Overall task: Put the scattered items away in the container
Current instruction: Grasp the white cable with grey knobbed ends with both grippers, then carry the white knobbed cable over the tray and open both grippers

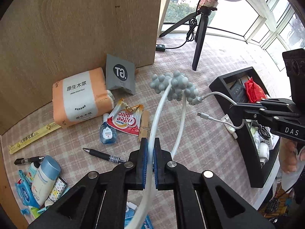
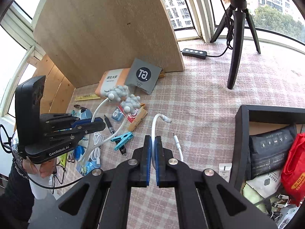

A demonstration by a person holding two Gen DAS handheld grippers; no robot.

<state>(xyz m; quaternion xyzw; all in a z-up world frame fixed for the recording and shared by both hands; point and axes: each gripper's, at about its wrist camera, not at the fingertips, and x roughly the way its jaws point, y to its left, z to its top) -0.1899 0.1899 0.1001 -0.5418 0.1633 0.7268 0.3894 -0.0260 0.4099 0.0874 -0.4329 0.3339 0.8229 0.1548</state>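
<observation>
While clamped | left claw (image 1: 150, 148) pinches massager stem (image 1: 155, 118) | right claw (image 2: 152, 147) grips white cable (image 2: 153, 126)

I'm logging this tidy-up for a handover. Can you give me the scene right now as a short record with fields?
left gripper: shut on white stalk of the grey bobbled item
right gripper: shut on white charging cable
cable ends: both plugs hang free in the air
container: black, open-topped, already holds a red pouch and a dark packet
still on the checked cloth: orange tissue pack, grey sachet, black pen, blue clip
</observation>
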